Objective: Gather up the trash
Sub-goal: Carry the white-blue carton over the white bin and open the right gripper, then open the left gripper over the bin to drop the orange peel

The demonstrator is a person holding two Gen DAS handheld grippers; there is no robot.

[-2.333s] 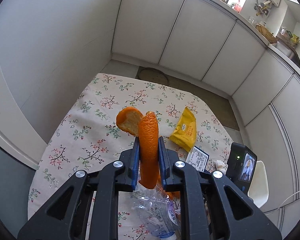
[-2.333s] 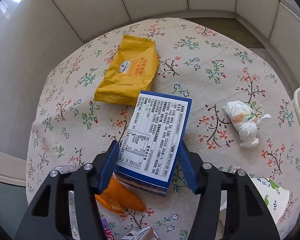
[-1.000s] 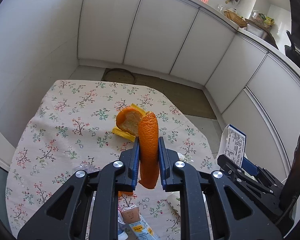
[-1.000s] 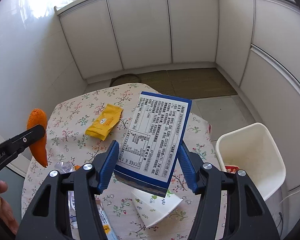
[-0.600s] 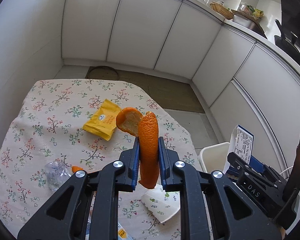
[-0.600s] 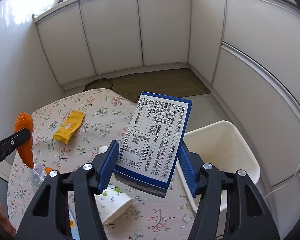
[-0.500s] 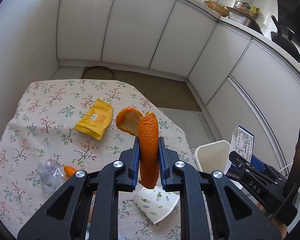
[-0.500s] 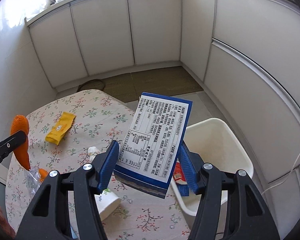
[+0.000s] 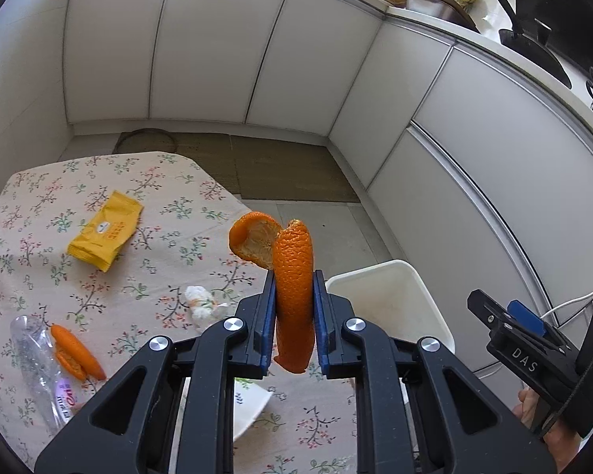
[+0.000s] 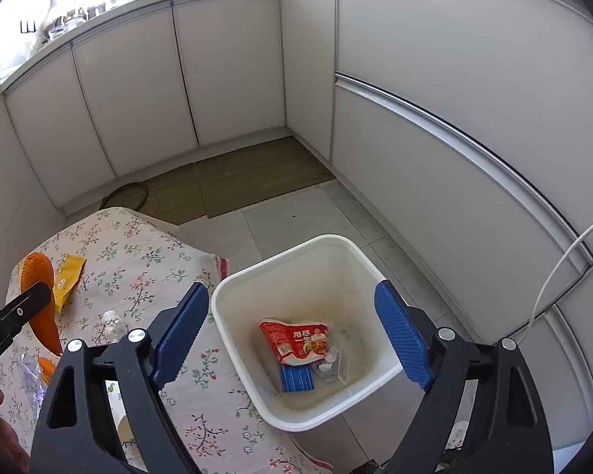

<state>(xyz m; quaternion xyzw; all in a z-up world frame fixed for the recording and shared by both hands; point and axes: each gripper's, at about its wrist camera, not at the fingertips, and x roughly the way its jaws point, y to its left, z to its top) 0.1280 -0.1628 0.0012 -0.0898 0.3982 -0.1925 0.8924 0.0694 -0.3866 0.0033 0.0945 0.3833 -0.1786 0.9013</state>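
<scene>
My left gripper is shut on a long curl of orange peel, held in the air over the table's right edge, just left of the white bin. My right gripper hovers above the same bin, its jaws opening with nothing between them. The blue box lies at the bottom of the bin beside a red packet. In the right wrist view the peel shows at far left.
On the floral tablecloth lie a yellow packet, a crumpled tissue, more peel pieces, a crushed plastic bottle and a paper cup. White cabinets wall in the floor; a white cable hangs at right.
Both grippers swung right, from the table toward the bin. The right gripper opened and the blue box dropped into the bin. The left still grips the peel.
</scene>
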